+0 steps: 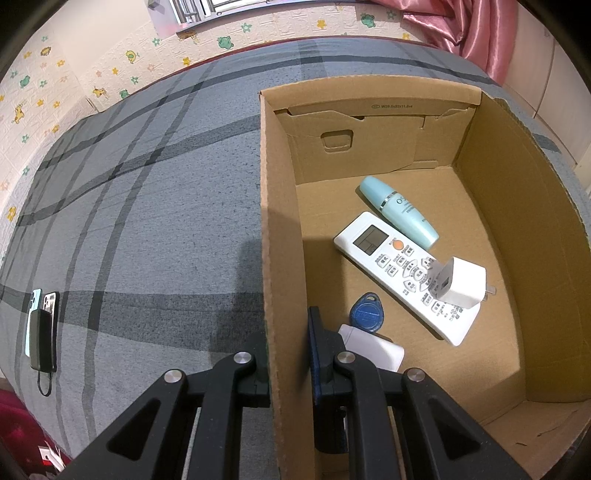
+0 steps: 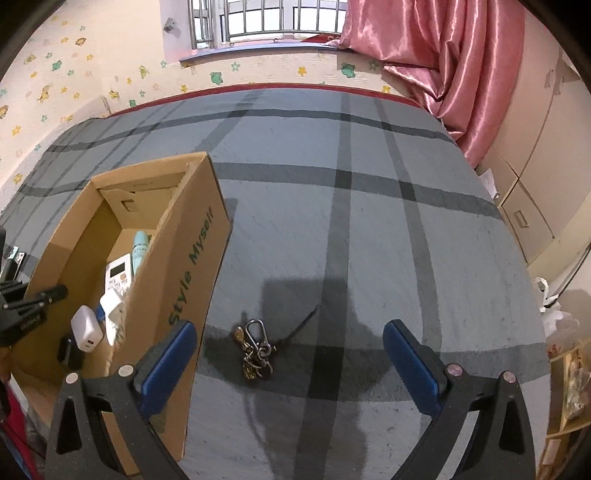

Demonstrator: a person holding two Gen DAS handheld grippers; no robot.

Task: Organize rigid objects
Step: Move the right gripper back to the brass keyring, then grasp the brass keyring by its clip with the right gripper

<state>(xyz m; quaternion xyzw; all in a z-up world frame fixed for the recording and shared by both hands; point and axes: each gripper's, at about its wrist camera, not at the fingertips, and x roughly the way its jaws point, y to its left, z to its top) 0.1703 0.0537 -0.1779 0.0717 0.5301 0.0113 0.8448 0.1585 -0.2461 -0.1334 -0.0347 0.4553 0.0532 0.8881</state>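
Two tools — left (image 1: pixel 288 354) clamping box wall (image 1: pixel 280 221), right (image 2: pixel 290 354) spread over keys (image 2: pixel 256 350).

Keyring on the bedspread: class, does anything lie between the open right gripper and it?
Nothing visible does. The keyring lies alone on the plaid bedspread, just ahead of the right gripper, whose jaws stand wide apart. The cardboard box stands off to the side.

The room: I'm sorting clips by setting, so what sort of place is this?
Probably a bedroom at home. The work surface looks like a bed under a grey plaid sheet, beside a wall with cartoon animal stickers, a barred window and a pink satin curtain.
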